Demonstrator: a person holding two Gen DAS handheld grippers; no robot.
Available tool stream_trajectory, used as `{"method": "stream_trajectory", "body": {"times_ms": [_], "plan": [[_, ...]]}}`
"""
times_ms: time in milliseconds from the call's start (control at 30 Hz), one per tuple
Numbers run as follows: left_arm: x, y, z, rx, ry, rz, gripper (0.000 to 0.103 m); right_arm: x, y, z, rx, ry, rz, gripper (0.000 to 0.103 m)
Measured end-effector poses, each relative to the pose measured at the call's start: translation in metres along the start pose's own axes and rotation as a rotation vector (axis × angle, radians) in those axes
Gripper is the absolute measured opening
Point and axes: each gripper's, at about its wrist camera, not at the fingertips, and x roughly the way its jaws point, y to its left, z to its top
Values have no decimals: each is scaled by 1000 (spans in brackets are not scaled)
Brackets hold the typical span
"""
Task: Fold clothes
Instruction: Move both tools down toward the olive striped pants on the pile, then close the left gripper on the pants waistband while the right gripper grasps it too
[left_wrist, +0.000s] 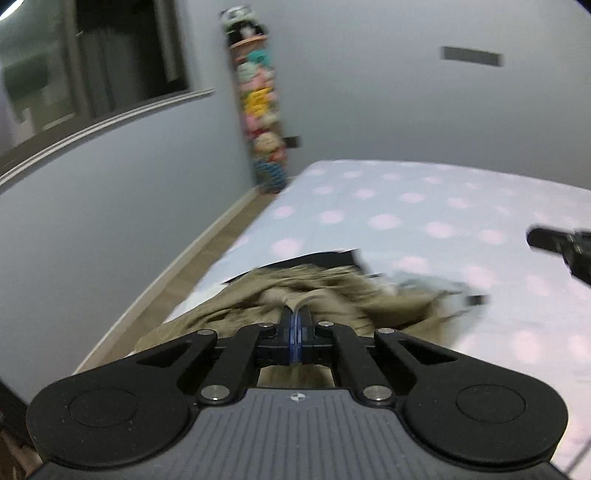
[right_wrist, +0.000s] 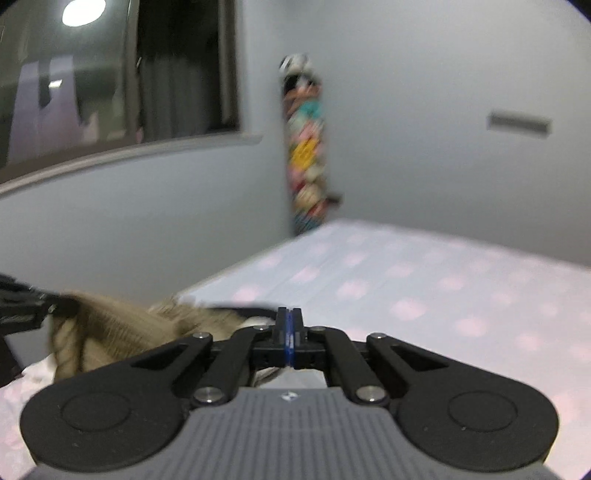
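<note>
- Left wrist: my left gripper (left_wrist: 295, 314) is pinched tight on the khaki garment (left_wrist: 325, 291), lifting it off the bed (left_wrist: 406, 206) to spread it
- Right gripper (right_wrist: 290, 317) closed; I cannot tell whether it clamps cloth

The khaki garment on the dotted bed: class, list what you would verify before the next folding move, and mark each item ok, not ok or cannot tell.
1. Left gripper shut on the khaki garment: ok, cloth is pinched between its fingers.
2. Right gripper holding cloth: cannot tell; its fingers are together, but nothing is clearly between them.
3. Garment lifted off the bed: ok in the right wrist view, where it hangs bunched from the left gripper.
4. Garment spread flat: not ok, it is crumpled.
5. Bare bed beyond the garment for laying it down: ok.
6. Sharp pictures: not ok, both are blurred.
</note>
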Motion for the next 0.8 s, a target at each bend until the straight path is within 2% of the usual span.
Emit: {"method": "stream_trajectory", "body": {"times_ms": [100,200,300,333,400,433,467,500,533,600,667,800], "plan": [[-34,-40,6,56,-48,-70,0,-43,-33,6,13,-16,-45,0],[-68,-79,9,112,-98,-119,0,-82,-61,-3,23,15,-52,0],[-79,-98,13,137,-92,-114,0,-113,-77,-18,37,55,-38,1],[-82,-104,14,145,-89,-112,0,-121,-80,-25,48,70,-21,6],[-86,-108,16,143,-76,-100,0,-129,-82,-37,71,98,17,8],[-85,-105,17,130,-64,-89,1,-127,-80,-41,80,109,35,18],[-83,-100,16,120,-55,-71,5,-126,-78,-45,90,119,54,27],[-82,-95,14,111,-48,-51,15,-124,-76,-49,99,129,73,45],[-80,-89,13,102,-40,-32,21,-122,-74,-53,108,140,91,50],[-72,-77,6,93,-20,-6,43,-118,-70,-62,127,161,129,50],[-63,-64,-2,84,2,19,47,-114,-66,-70,145,181,166,53],[-35,-39,-21,52,49,46,49,-82,-40,-80,129,220,233,55]]}}
